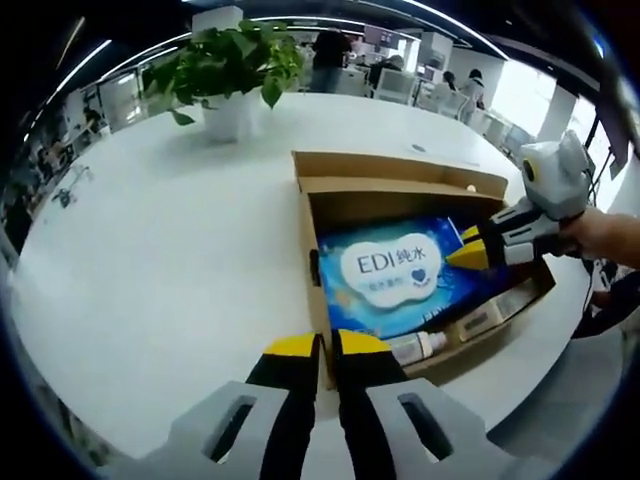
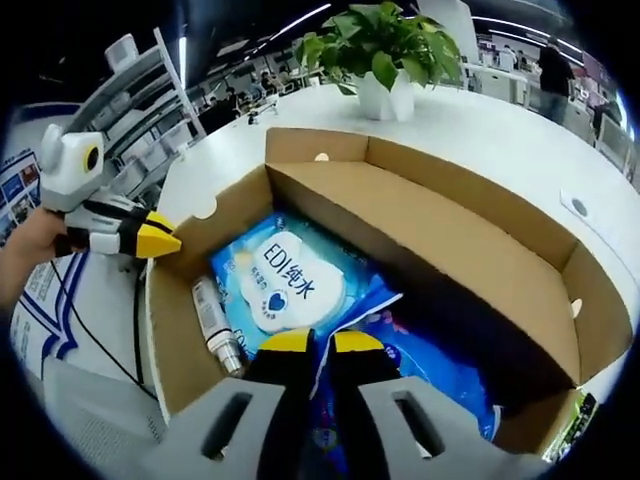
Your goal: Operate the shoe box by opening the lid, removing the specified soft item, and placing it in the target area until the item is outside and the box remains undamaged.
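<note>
Lid's open on the brown cardboard shoe box [image 2: 480, 240]; blue wet-wipes pack [image 2: 290, 285] lies inside beside a small white bottle [image 2: 215, 325]. We see left gripper [image 1: 325, 345] pinching the box wall, right gripper [image 2: 322, 342] nearly closed over the pack.

We log left gripper [image 1: 326, 345]: yellow-tipped fingers [image 1: 291, 346] nearly together, thin gap between, pointing forward and down. Right gripper [image 2: 322, 342]: fingers [image 2: 285, 342] likewise close, narrow slit. Right gripper seen from left gripper view, hand [image 1: 607, 236] behind it. Left hand [image 2: 32, 245] gripping its tool.
</note>
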Demonstrator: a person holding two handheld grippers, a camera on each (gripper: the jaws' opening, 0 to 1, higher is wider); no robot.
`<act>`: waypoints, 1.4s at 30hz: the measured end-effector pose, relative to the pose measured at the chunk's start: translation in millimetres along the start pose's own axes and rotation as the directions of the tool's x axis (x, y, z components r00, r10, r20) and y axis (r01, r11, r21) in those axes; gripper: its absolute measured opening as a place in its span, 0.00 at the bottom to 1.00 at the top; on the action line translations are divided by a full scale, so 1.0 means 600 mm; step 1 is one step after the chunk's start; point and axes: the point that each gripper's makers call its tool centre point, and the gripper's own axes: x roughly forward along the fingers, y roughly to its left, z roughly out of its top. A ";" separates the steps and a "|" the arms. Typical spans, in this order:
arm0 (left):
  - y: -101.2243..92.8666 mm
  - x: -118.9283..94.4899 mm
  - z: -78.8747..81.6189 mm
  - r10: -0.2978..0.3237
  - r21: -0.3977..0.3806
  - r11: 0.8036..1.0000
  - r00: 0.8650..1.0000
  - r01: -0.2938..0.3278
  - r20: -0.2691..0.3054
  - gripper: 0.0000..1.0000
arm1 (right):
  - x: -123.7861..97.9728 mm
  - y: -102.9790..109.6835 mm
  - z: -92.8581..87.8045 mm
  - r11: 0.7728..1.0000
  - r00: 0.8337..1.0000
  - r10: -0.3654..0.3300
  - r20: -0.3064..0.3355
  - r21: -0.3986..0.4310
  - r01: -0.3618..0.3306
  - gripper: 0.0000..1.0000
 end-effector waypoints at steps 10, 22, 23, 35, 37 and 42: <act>-0.001 0.000 0.000 0.007 0.013 1.000 1.000 -0.007 -0.016 0.03 | -0.024 0.005 0.003 1.000 1.000 0.019 0.013 0.009 -0.019 0.02; -0.005 -0.002 0.003 0.012 0.044 0.999 0.999 -0.010 -0.029 0.05 | -0.056 -0.001 -0.006 1.000 1.000 0.011 0.023 -0.001 -0.011 0.01; -0.006 -0.003 0.005 0.012 0.044 0.999 1.000 -0.011 -0.026 0.06 | -0.059 -0.003 -0.008 1.000 1.000 0.010 0.023 -0.004 -0.009 0.01; -0.024 -0.023 0.045 0.029 0.116 0.993 0.999 -0.031 0.022 0.18 | -0.078 -0.012 -0.019 0.999 1.000 -0.020 0.011 -0.046 0.020 0.01; -0.031 -0.024 0.050 0.023 0.134 0.991 0.999 -0.026 0.025 0.19 | -0.081 -0.014 -0.020 0.999 1.000 -0.027 0.008 -0.046 0.027 0.01; -0.053 -0.009 0.057 -0.010 0.179 0.984 1.000 0.009 0.008 0.21 | -0.082 -0.022 -0.026 0.999 0.999 -0.039 0.000 -0.035 0.039 0.01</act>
